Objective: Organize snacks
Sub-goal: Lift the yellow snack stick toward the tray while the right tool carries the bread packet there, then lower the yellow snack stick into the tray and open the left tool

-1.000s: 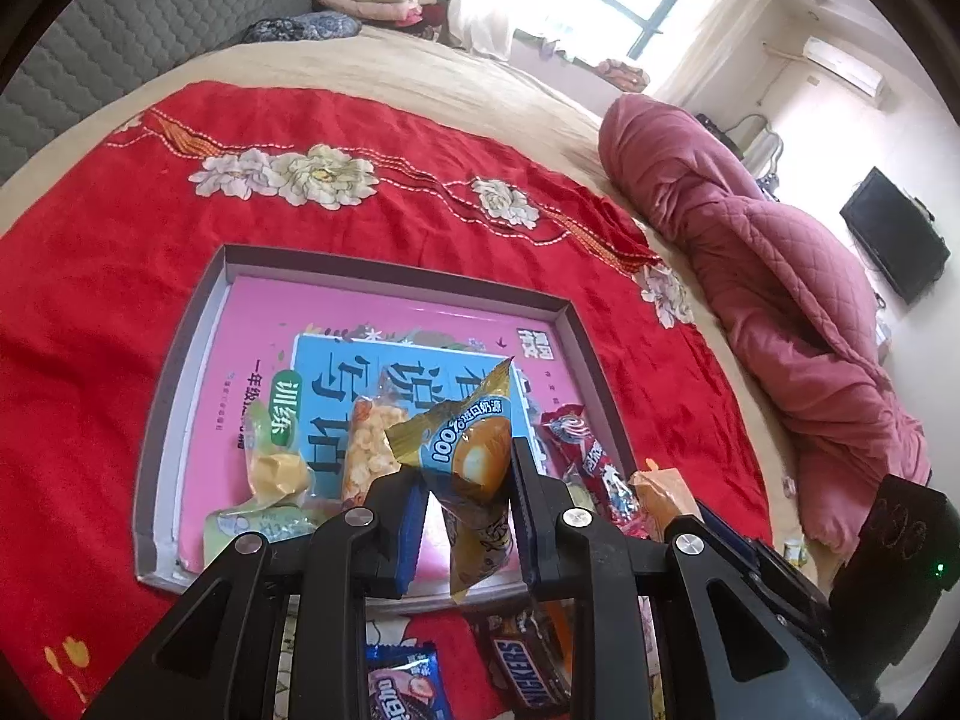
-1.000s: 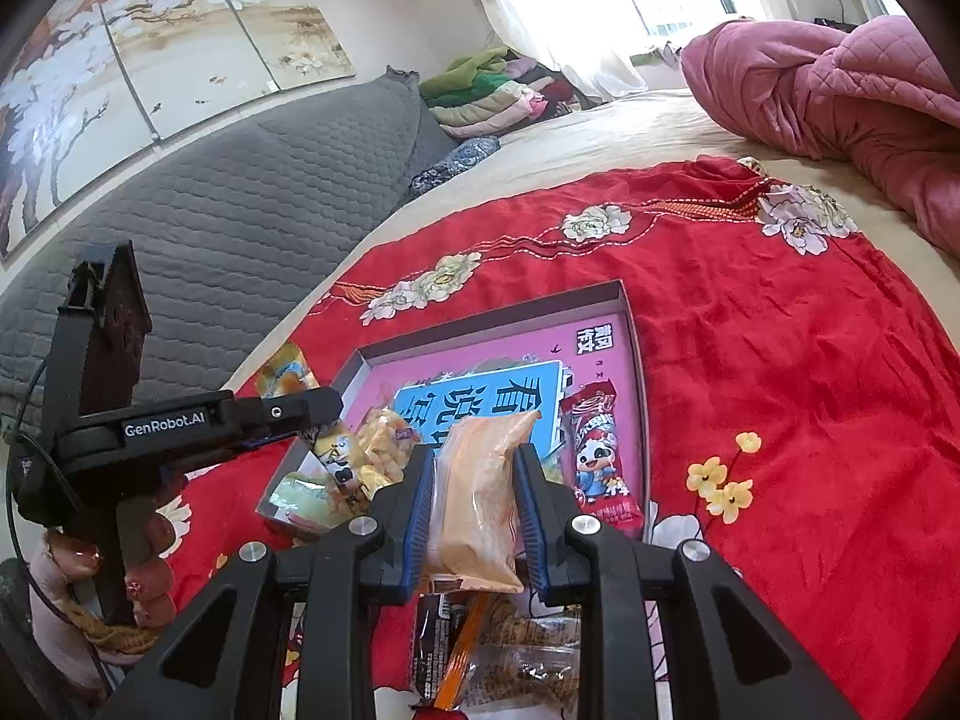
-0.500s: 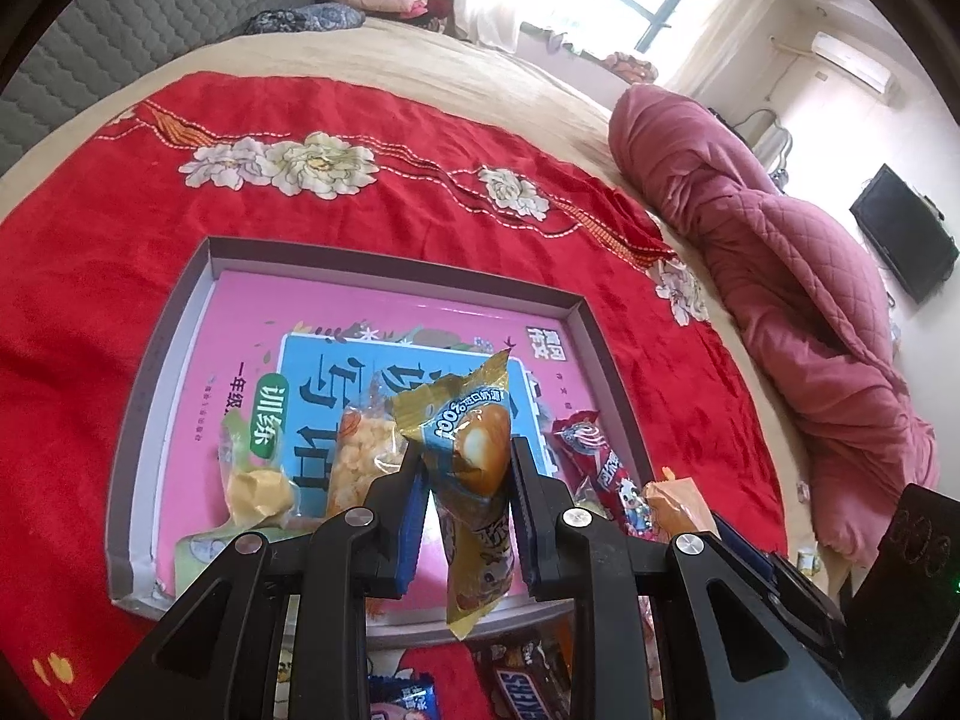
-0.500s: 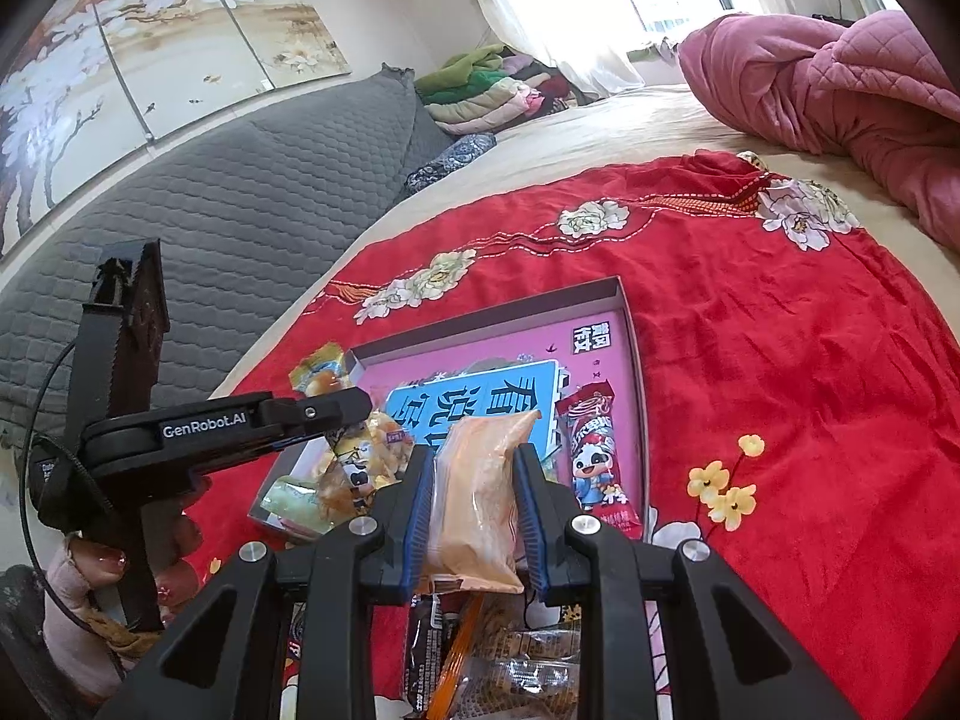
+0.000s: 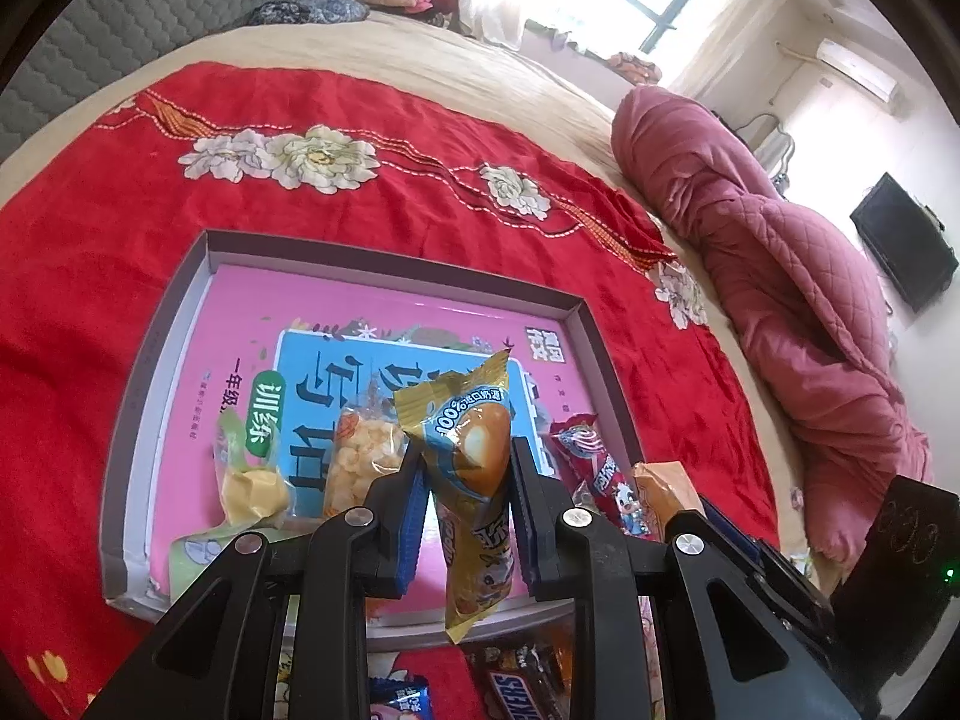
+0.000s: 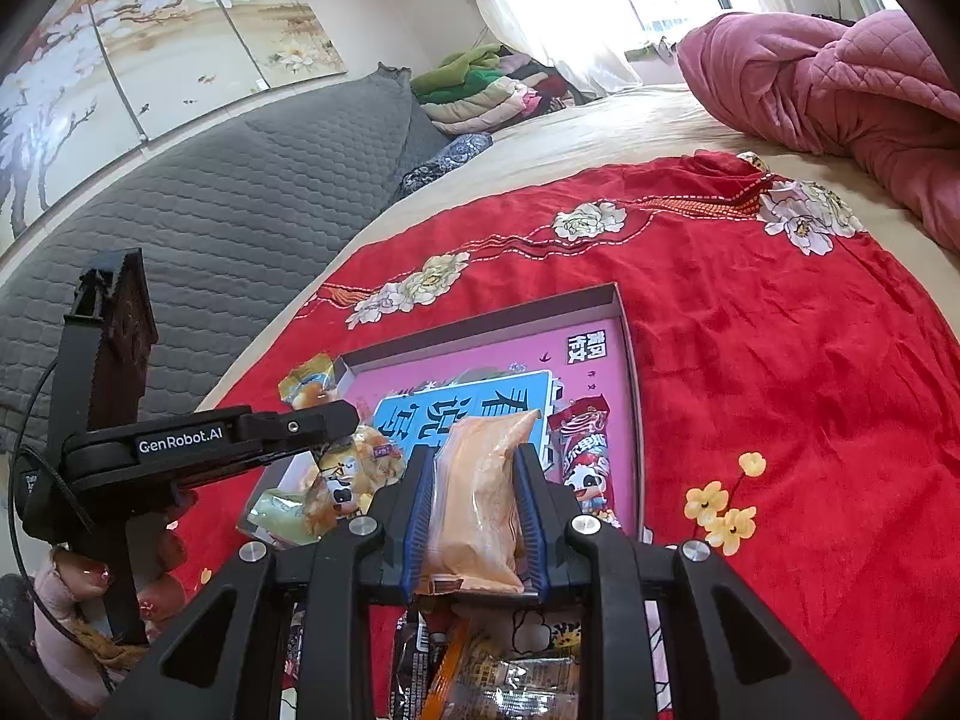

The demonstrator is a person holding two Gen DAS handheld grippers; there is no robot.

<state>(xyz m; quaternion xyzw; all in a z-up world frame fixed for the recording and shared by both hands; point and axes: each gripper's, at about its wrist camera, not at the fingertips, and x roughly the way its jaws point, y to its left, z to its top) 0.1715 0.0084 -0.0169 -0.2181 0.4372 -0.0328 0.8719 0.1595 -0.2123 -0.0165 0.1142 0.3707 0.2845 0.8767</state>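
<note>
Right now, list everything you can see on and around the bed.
Tray: one, grey rim, pink printed floor, on the red cloth.
Snacks in tray: at least four; pale green pouch, clear bag of yellow puffs, red panda packet, yellow cartoon packet.
Loose snacks: Snickers bar, blue packet, near edge outside the tray.
Red cloth: one, flowered, on the beige bed.
Pink quilt: one, bunched, far right.
Folded clothes: one stack, by the window.
Grey headboard: one.
Left tool: shut on gold egg packet.
Right tool: shut on orange packet.
</note>
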